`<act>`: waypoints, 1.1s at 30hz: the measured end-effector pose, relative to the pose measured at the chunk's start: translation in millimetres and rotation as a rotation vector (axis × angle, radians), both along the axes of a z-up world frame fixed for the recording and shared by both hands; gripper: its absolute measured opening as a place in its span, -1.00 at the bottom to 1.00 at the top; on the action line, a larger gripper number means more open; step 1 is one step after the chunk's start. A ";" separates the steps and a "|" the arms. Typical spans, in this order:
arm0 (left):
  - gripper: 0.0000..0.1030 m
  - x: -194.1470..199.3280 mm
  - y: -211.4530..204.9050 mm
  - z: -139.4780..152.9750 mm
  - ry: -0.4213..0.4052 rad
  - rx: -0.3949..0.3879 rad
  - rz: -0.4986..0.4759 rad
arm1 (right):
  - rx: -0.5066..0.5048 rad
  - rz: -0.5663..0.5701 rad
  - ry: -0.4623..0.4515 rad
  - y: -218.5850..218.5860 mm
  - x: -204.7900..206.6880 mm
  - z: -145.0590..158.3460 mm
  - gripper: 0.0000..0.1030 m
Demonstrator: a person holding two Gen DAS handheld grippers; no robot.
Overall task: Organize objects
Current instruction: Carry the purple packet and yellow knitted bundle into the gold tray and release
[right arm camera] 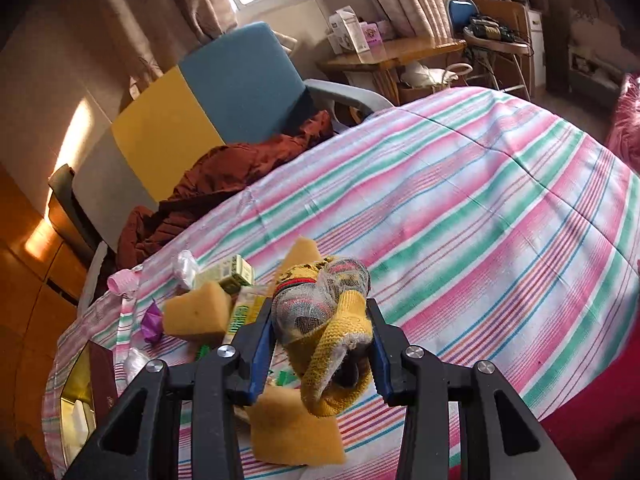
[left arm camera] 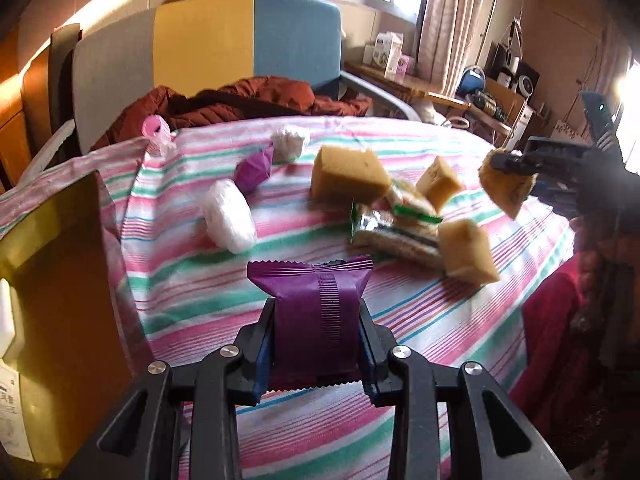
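Observation:
My left gripper (left arm camera: 318, 312) is shut on a purple snack packet (left arm camera: 308, 280), held a little above the striped sheet (left arm camera: 192, 288). My right gripper (right arm camera: 320, 312) is shut on a rolled yellow knitted sock (right arm camera: 336, 344), lifted clear of the pile; in the left wrist view it (left arm camera: 508, 164) hangs at the right with the sock (left arm camera: 506, 190). On the sheet lie yellow sponges (left arm camera: 346, 172) (left arm camera: 468, 252) (left arm camera: 438, 182), green-edged packets (left arm camera: 392, 224), a white wrapped bundle (left arm camera: 230, 216), a second purple packet (left arm camera: 254, 170) and a pink roll (left arm camera: 154, 128).
A gold open box (left arm camera: 52, 280) sits at the left edge of the bed. Behind the bed stands a chair with a grey, yellow and blue back (left arm camera: 248, 40), with a brown jacket (left arm camera: 248, 100) on it. A cluttered wooden desk (right arm camera: 400, 50) stands by the window.

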State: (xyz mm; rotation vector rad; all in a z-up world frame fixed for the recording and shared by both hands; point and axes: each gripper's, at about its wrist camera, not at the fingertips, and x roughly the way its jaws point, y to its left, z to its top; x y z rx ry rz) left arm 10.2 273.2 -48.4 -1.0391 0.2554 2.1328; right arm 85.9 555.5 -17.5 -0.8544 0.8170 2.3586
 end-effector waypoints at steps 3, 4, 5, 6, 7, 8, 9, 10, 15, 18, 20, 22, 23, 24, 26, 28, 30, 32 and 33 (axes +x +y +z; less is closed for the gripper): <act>-0.32 1.4 -15.1 17.2 0.030 0.026 0.021 | 0.036 0.046 0.030 -11.8 -4.7 7.5 -0.19; -0.32 1.2 -22.5 23.2 0.037 0.041 0.034 | 0.050 0.060 0.039 -15.9 -4.5 10.0 -0.19; -0.32 0.9 -28.8 28.1 0.044 0.051 0.047 | 0.062 0.072 0.047 -19.2 -4.7 12.6 -0.19; -0.32 -0.3 -36.4 32.5 0.050 0.058 0.064 | 0.072 0.084 0.053 -22.5 -4.9 14.3 -0.19; -0.32 -2.2 -44.4 36.5 0.051 0.064 0.082 | 0.080 0.097 0.057 -25.4 -6.1 15.7 -0.19; -0.32 -4.7 -53.1 39.6 0.049 0.074 0.101 | 0.087 0.107 0.060 -27.8 -7.6 15.7 -0.19; -0.32 -7.2 -61.5 41.8 0.047 0.081 0.118 | 0.096 0.118 0.060 -30.6 -8.8 16.7 -0.18; -0.32 -10.1 -69.4 43.1 0.045 0.080 0.138 | 0.103 0.128 0.058 -32.6 -10.0 16.9 -0.19; -0.32 -24.2 -115.1 46.7 0.038 0.082 0.242 | 0.140 0.186 0.057 -46.8 -13.3 20.2 -0.18; -0.32 -33.4 -145.7 47.5 0.053 0.071 0.306 | 0.157 0.232 0.039 -59.9 -18.4 22.4 -0.19; -0.32 -41.1 -168.1 48.0 0.059 0.066 0.354 | 0.169 0.262 0.040 -71.1 -20.4 27.8 -0.19; -0.32 -46.9 -186.8 49.1 0.077 0.052 0.398 | 0.169 0.297 0.055 -86.6 -22.3 35.8 -0.18; -0.32 -49.6 -194.2 48.7 0.079 0.047 0.414 | 0.168 0.321 0.067 -96.1 -24.1 40.2 -0.18; -0.32 -51.9 -201.3 48.8 0.082 0.045 0.432 | 0.172 0.351 0.076 -108.3 -27.2 44.7 -0.18; -0.32 -56.0 -214.2 49.7 0.096 0.037 0.469 | 0.182 0.418 0.093 -134.9 -34.8 52.3 -0.18; -0.32 -58.1 -223.7 50.8 0.101 0.045 0.490 | 0.178 0.493 0.110 -164.3 -44.2 57.1 -0.18; -0.32 -57.7 -226.7 51.8 0.114 0.035 0.503 | 0.160 0.568 0.122 -194.5 -54.7 57.7 -0.18; -0.31 -58.2 -230.5 52.3 0.116 0.030 0.507 | 0.132 0.639 0.128 -223.4 -64.3 54.4 -0.18; -0.31 -58.6 -231.9 52.2 0.118 0.026 0.508 | 0.122 0.670 0.126 -237.8 -69.0 51.2 -0.18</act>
